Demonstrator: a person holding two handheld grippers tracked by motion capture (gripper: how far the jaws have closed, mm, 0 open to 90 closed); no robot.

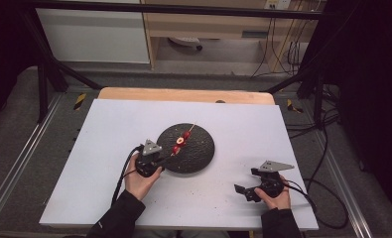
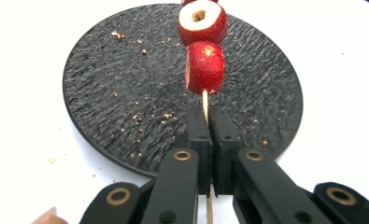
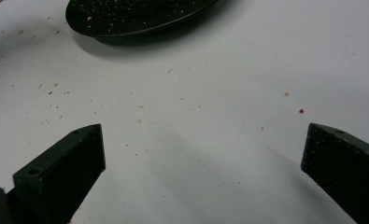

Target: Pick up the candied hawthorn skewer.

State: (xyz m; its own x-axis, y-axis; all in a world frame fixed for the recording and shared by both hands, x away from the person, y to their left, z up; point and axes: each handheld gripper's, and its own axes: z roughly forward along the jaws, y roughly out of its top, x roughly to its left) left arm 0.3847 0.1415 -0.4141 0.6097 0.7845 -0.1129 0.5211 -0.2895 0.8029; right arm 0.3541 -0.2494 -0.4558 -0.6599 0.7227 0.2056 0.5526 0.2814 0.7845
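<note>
Black and rough-surfaced, one round plate (image 1: 196, 153) lies on the white table (image 1: 109, 148), and it is my landmark. Above it I hold one thin wooden skewer (image 2: 204, 105) in my left gripper (image 2: 209, 123), whose jaws are pressed together on the bare stick at the plate's near edge. Threaded on the skewer are red fruit pieces (image 2: 204, 65); in the high view I count three, one of them showing a pale cut face with a hole. Crumbs (image 2: 138, 116) are scattered over the plate, and more dot the table beside it. My right gripper (image 3: 203, 149) rests low over the table, well apart from the plate on its right, jaws spread wide with nothing between them.
</note>
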